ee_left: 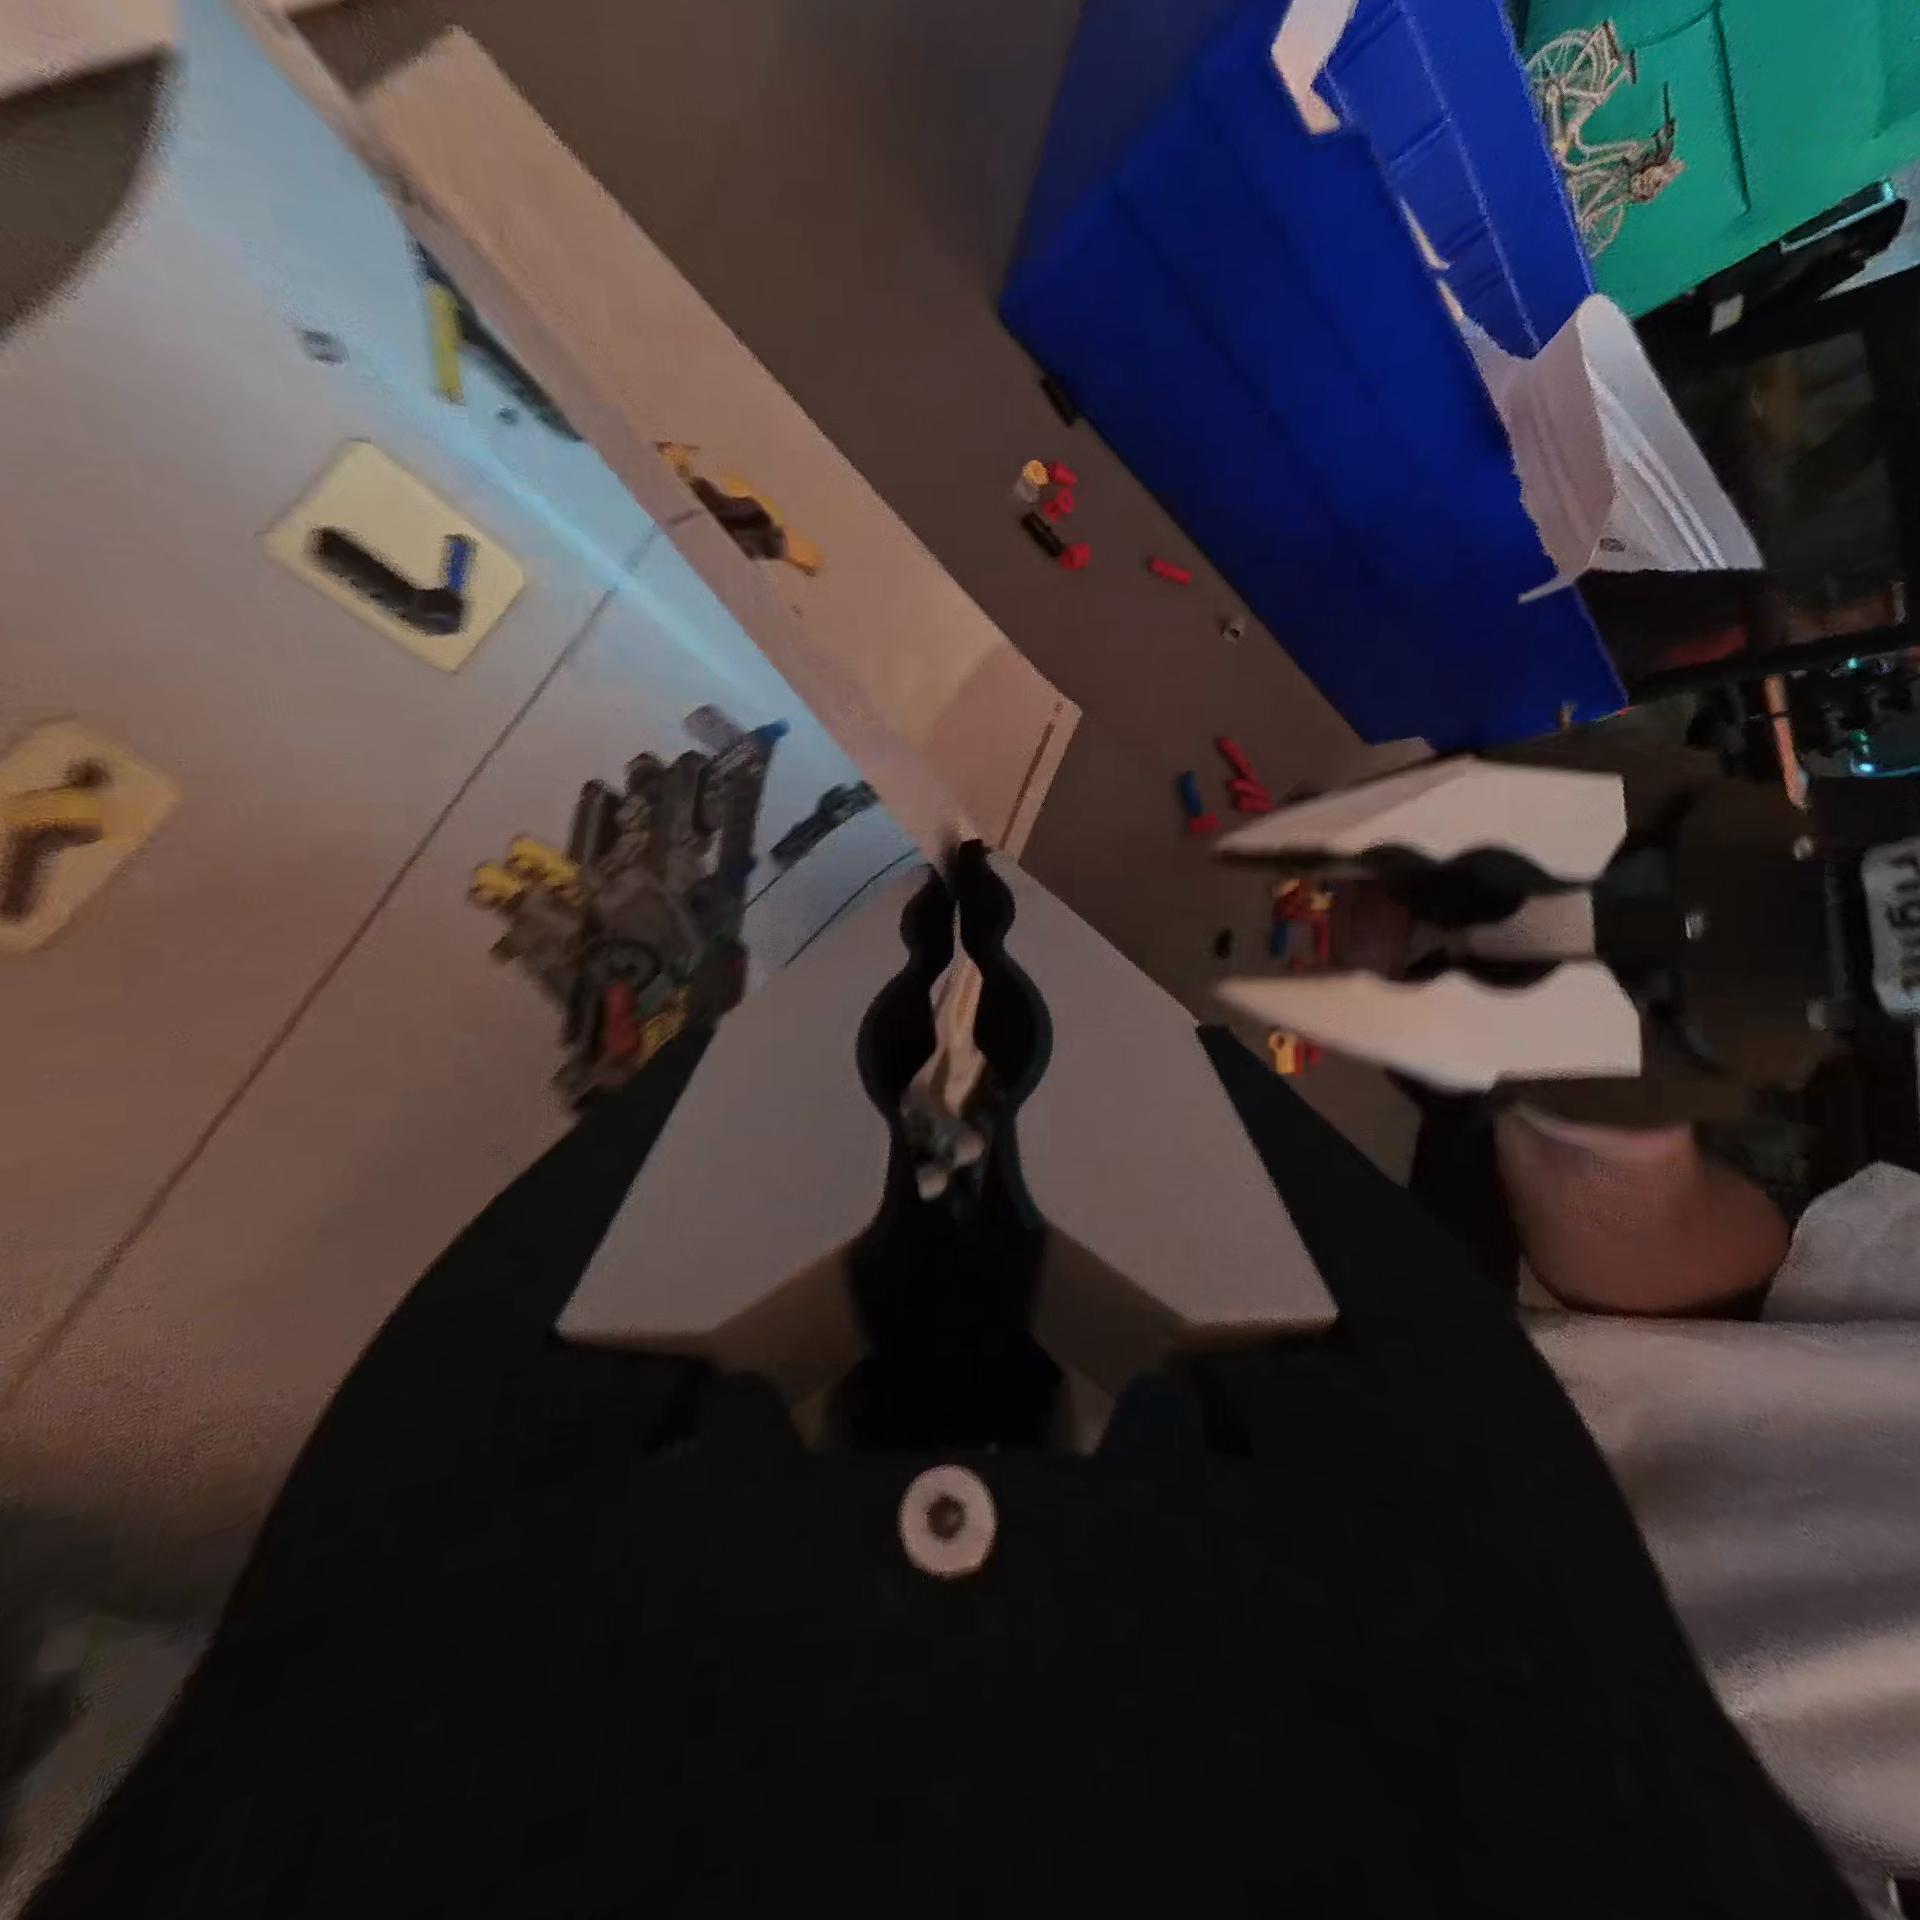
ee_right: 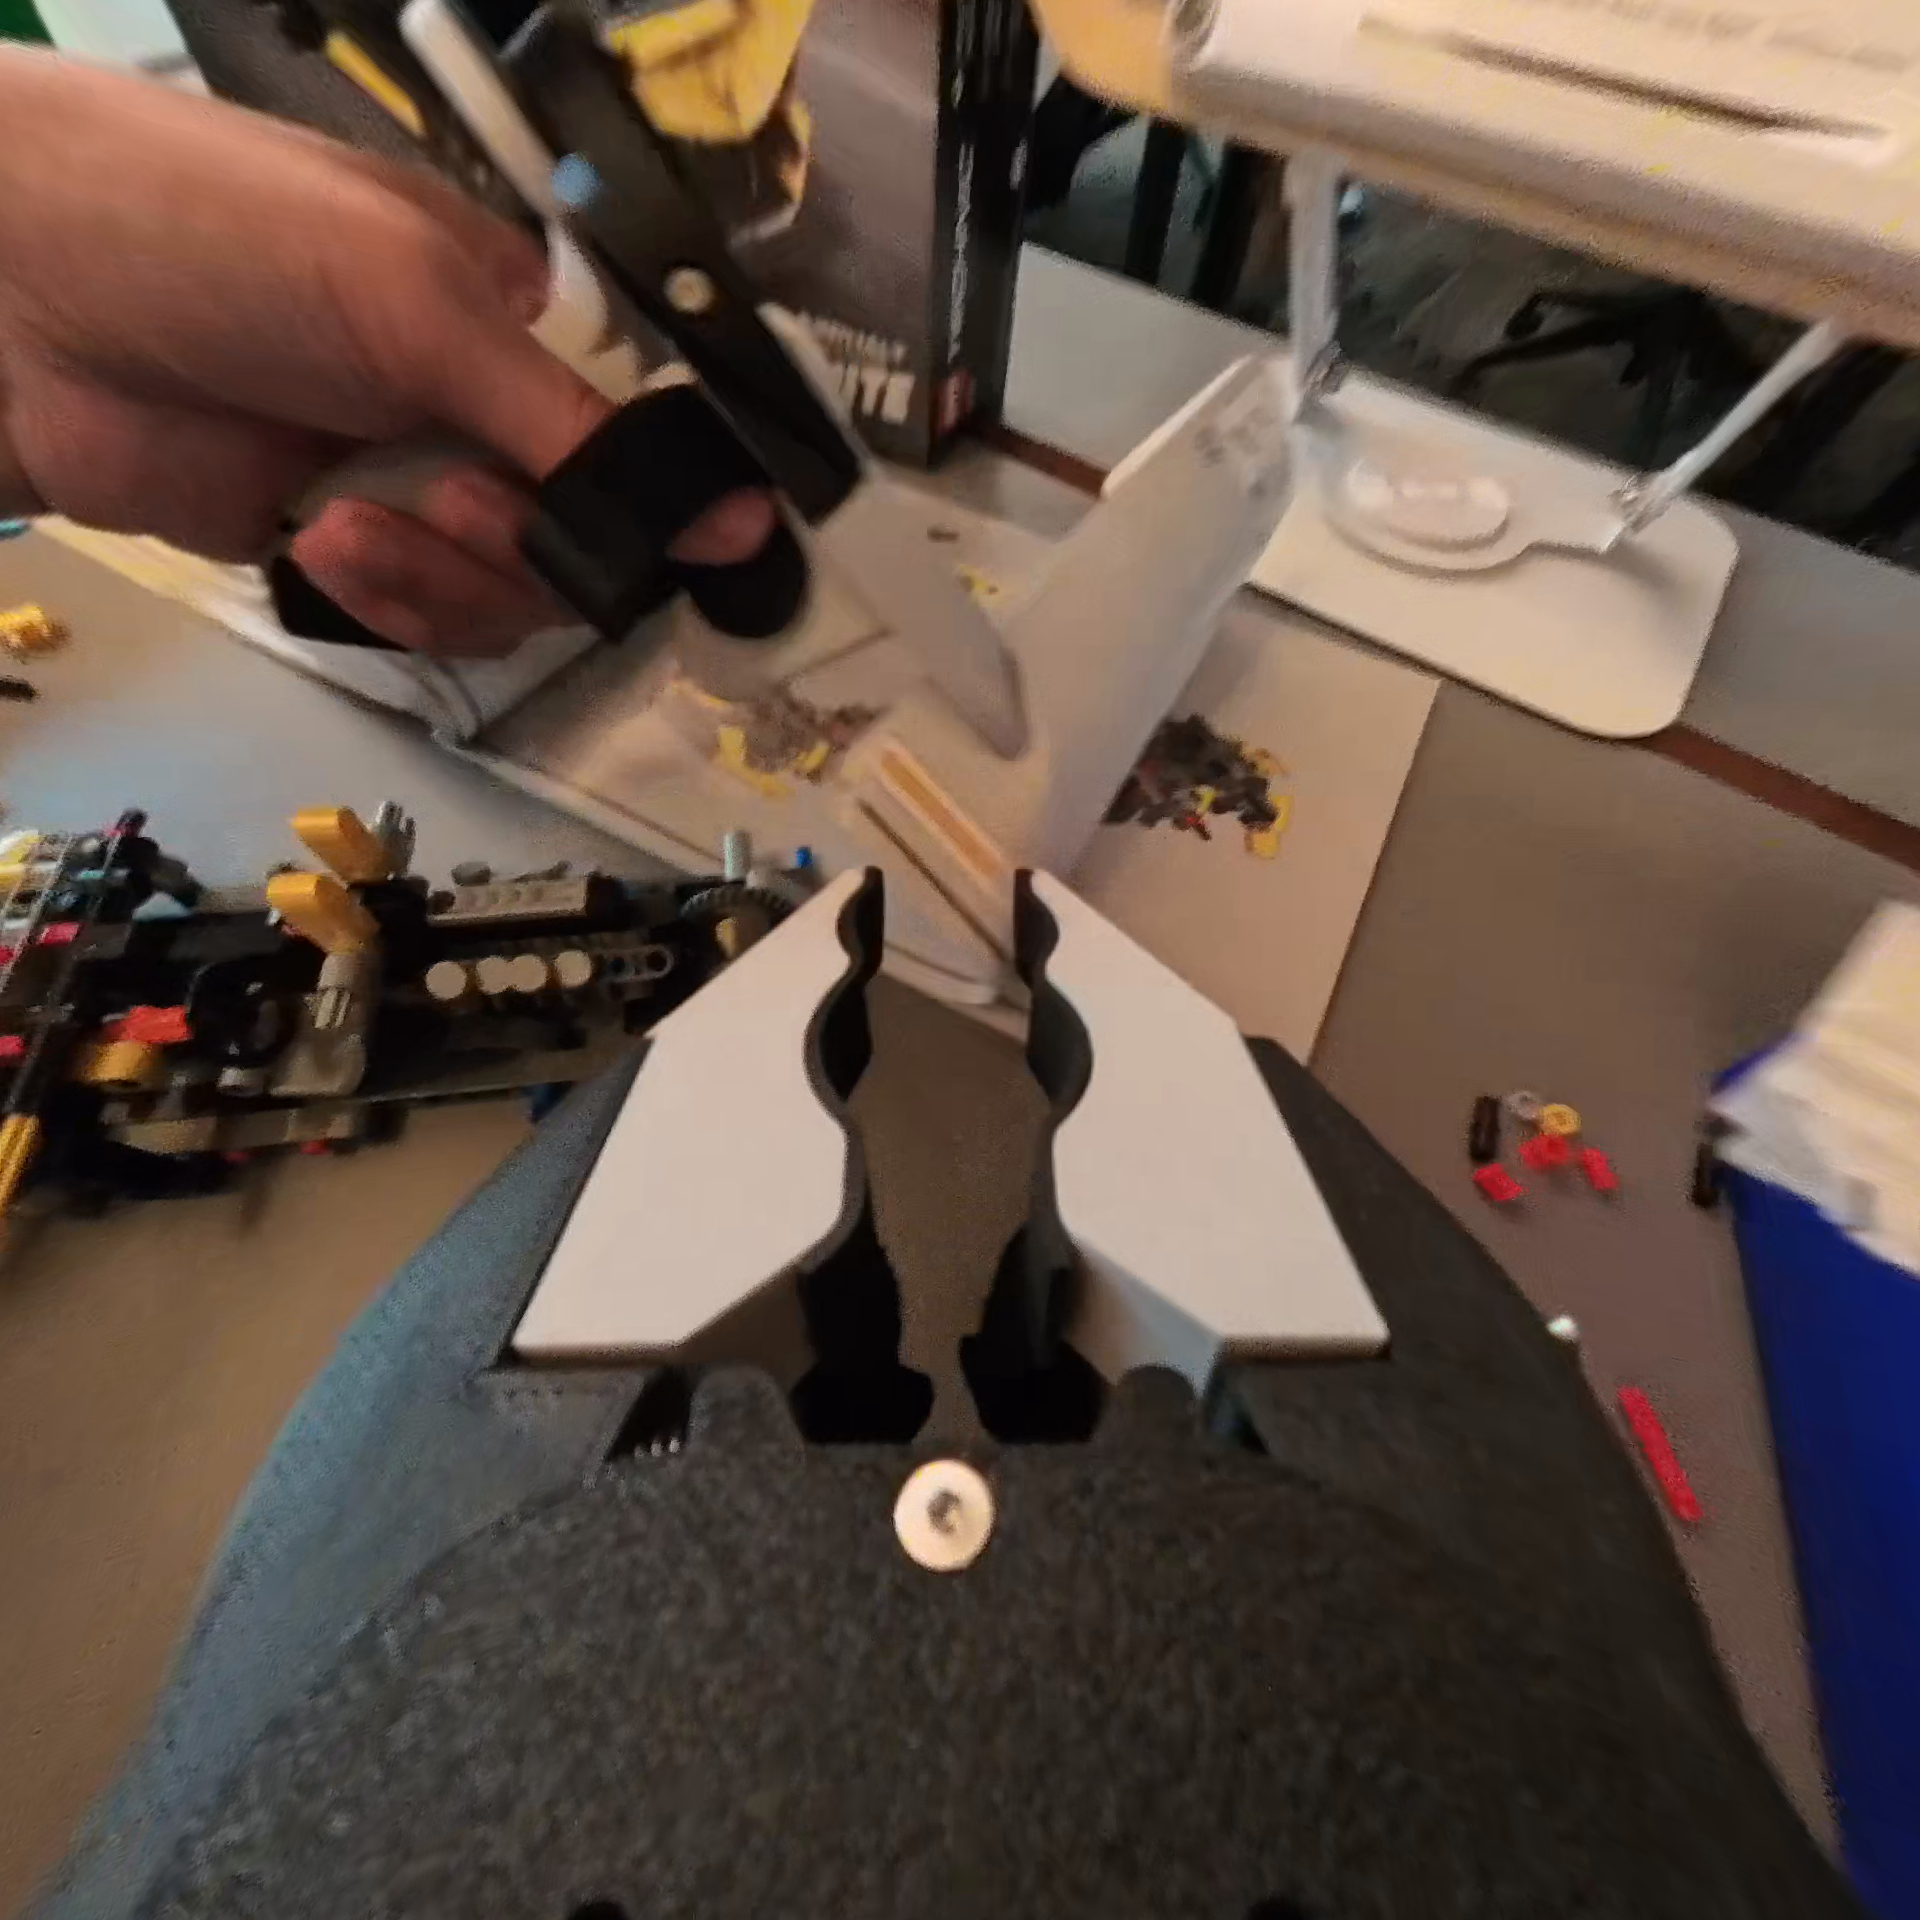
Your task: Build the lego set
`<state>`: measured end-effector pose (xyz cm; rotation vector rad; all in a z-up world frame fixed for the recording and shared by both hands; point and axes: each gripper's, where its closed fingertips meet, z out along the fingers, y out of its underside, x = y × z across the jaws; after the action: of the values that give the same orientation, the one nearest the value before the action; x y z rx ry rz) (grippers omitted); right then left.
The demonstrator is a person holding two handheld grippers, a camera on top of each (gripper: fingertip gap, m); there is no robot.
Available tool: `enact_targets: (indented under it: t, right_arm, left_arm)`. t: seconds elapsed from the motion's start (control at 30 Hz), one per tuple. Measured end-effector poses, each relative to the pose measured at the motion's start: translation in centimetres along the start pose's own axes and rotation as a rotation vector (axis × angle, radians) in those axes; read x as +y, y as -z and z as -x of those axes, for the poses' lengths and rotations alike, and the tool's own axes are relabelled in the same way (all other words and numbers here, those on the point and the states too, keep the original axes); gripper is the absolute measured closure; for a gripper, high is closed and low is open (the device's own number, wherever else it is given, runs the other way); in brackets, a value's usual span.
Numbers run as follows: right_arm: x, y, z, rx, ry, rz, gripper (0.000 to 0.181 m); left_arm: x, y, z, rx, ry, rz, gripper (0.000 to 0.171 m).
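In the left wrist view, the left tongs (ee_left: pixel 958 883) are being kept closed on the edge of a page of the instruction booklet (ee_left: pixel 312 831), which is lying open on the desk (ee_left: pixel 914 312). The right tongs (ee_left: pixel 1236 930) are being seen open over loose red lego pieces (ee_left: pixel 1242 784), beside a blue bin (ee_left: pixel 1299 343).

In the right wrist view, the right tongs (ee_right: pixel 948 894) are being held open and empty. The half-built lego model (ee_right: pixel 312 997) is lying on the desk (ee_right: pixel 1558 935) at the left. A hand (ee_right: pixel 260 343) is gripping the left tongs' handle; their tips cannot be seen here.
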<state>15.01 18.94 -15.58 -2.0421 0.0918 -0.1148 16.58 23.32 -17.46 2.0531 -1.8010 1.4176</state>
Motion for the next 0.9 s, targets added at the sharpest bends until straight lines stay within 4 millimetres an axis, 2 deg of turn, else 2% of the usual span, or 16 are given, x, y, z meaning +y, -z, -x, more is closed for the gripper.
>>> enact_targets:
  t: [0.07, 0.1, 0.17, 0.23, 0.27, 0.3, 0.37, 0.47, 0.53, 0.67, 0.77, 0.9]
  right_arm:
    - [-0.4, 0.1, -1.2, 0.005, -0.03, -0.027, 0.158]
    - [0.0, -0.2, -0.9, -0.046, -0.046, 0.004, 0.158]
    - [0.6, -0.9, 2.6, -0.281, -0.042, 0.1, 0.16]
    - [-0.9, -0.3, 7.8, -0.537, -0.013, 0.048, 0.137]
    - [-2.0, 0.4, 10.4, -0.655, -0.011, -0.018, 0.119]
    - [-2.2, 0.8, 12.3, -0.734, 0.011, -0.04, 0.103]
    - [-0.6, 0.2, 14.5, -0.777, 0.12, 0.051, 0.092]
    - [1.5, -0.7, 15.9, -0.767, 0.25, 0.163, 0.099]
    - [1.9, -0.9, 15.8, -0.711, 0.3, 0.191, 0.103]
    - [2.8, 0.1, 15.9, -0.644, 0.354, 0.231, 0.122]
    - [3.8, 1.2, 16.3, -0.601, 0.35, 0.245, 0.117]
    - [4.4, 2.9, 16.6, -0.593, 0.285, 0.243, 0.117]
  left_arm:
    - [-0.2, 2.6, 0.9, -0.024, 0.004, -0.035, 0.171]
    - [-0.2, 3.9, 1.2, -0.029, 0.011, -0.048, 0.171]
    - [0.0, 6.0, 1.7, -0.036, 0.019, -0.063, 0.171]
    - [0.3, 7.1, 2.0, -0.047, 0.017, -0.064, 0.171]
    - [0.4, 7.4, 1.9, -0.044, 0.015, -0.063, 0.171]
    - [0.6, 7.5, 1.9, -0.039, 0.018, -0.063, 0.171]
    - [0.8, 7.7, 1.7, -0.031, 0.02, -0.071, 0.171]
    - [1.1, 7.9, 1.7, -0.029, 0.023, -0.087, 0.171]
    - [1.4, 8.3, 1.8, -0.043, 0.017, -0.097, 0.171]
    - [2.0, 10.1, 2.1, -0.069, 0.011, -0.134, 0.171]
    - [2.8, 12.4, 2.2, -0.09, 0.012, -0.178, 0.171]
    - [6.3, 16.6, 3.3, -0.153, 0.022, -0.213, 0.171]
